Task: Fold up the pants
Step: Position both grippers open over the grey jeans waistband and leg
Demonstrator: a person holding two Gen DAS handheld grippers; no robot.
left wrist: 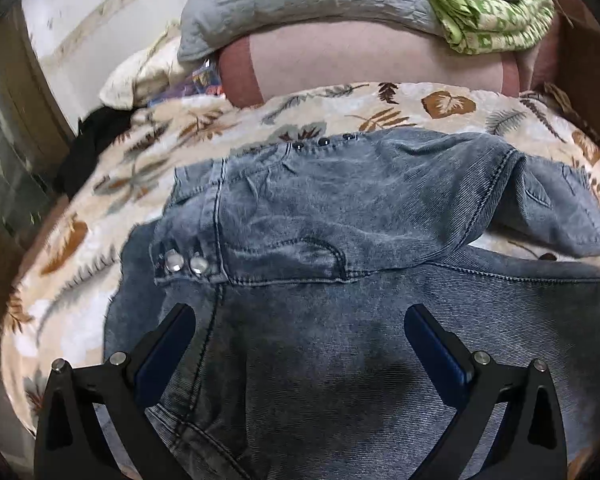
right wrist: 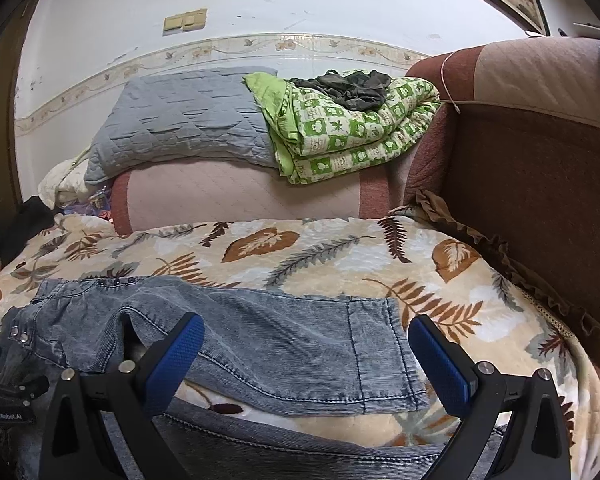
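Grey-blue washed denim pants [left wrist: 340, 216] lie on a leaf-print blanket [left wrist: 100, 200], waistband with metal studs [left wrist: 186, 264] at the left. My left gripper [left wrist: 300, 320] hovers open over the hip area, nothing between its blue pads. In the right wrist view one pant leg [right wrist: 284, 332] stretches to the right with its cuff [right wrist: 384, 356] flat on the blanket [right wrist: 440, 280], and a second leg [right wrist: 300, 448] lies nearer along the bottom edge. My right gripper [right wrist: 306, 328] stands open above that leg near the cuff. The left gripper's body [right wrist: 8, 396] shows at the far left.
A pink-and-brown cushion [right wrist: 240, 196] backs the blanket, with a grey quilted pad [right wrist: 180, 120] and a folded green checked quilt [right wrist: 352, 132] on top. A brown sofa arm [right wrist: 540, 180] rises on the right. A dark garment [left wrist: 96, 140] lies off the blanket's left edge.
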